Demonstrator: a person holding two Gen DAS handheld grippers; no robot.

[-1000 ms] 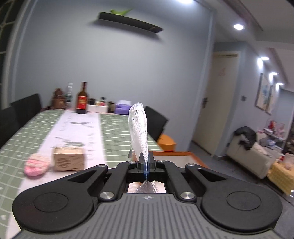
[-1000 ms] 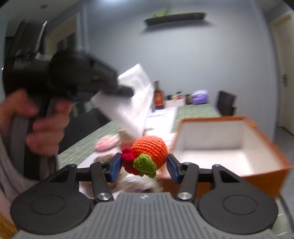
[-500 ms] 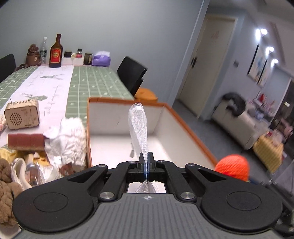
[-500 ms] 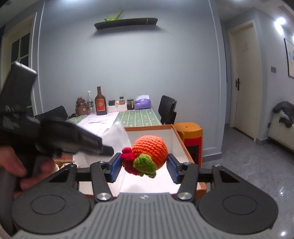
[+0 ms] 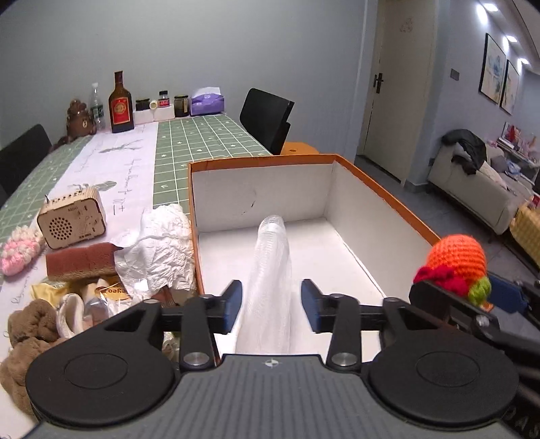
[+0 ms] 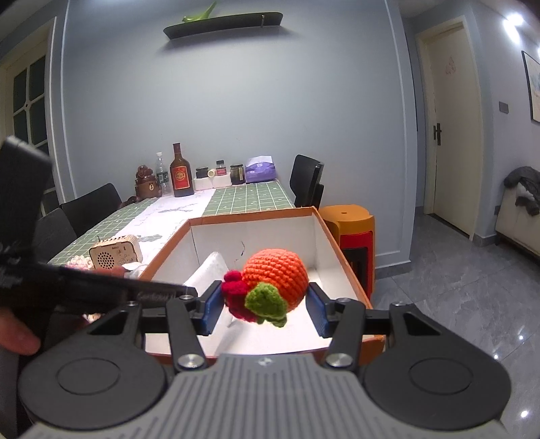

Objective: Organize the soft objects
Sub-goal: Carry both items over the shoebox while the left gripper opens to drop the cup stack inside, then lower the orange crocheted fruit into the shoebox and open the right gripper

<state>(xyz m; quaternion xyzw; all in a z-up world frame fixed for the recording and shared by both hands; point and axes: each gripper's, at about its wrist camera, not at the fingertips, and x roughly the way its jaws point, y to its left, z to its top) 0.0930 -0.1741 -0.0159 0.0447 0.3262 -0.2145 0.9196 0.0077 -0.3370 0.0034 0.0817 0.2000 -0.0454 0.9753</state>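
- Blue-padded fingers [image 5: 307, 305] of the left gripper [image 5: 271, 305] spread wide, either side of a white foam net sleeve [image 5: 270, 280] but clear of it; sleeve lying loose, running forward into the orange box [image 5: 381, 189].
- Crocheted orange ball [image 6: 275, 275] with red and green trim clamped between the blue pads [image 6: 212, 304] of the right gripper [image 6: 266, 309], held above the near end of the box.
- Seen only from the left wrist: crumpled white paper [image 5: 158, 243] touching the box's left wall, brown sponge [image 5: 79, 261] just beside it, brown plush [image 5: 27, 334] and wrappers at the near left edge.
- Also from the left wrist: sofa [image 5: 472, 189] with dark clothing, well apart on the right.
- Seen only from the right wrist: orange stool [image 6: 347, 223] just beyond the box, wall shelf [image 6: 222, 23] high on the grey wall, bare fingers at the left edge on the other gripper's handle.
- Common to both views: wooden speaker box [image 5: 71, 219] and pink knitted item [image 5: 20, 246] on the green checked table [image 5: 202, 138], brown bottle [image 5: 120, 104] and jars at the far end, black chair [image 5: 266, 118], closed door [image 6: 452, 135].
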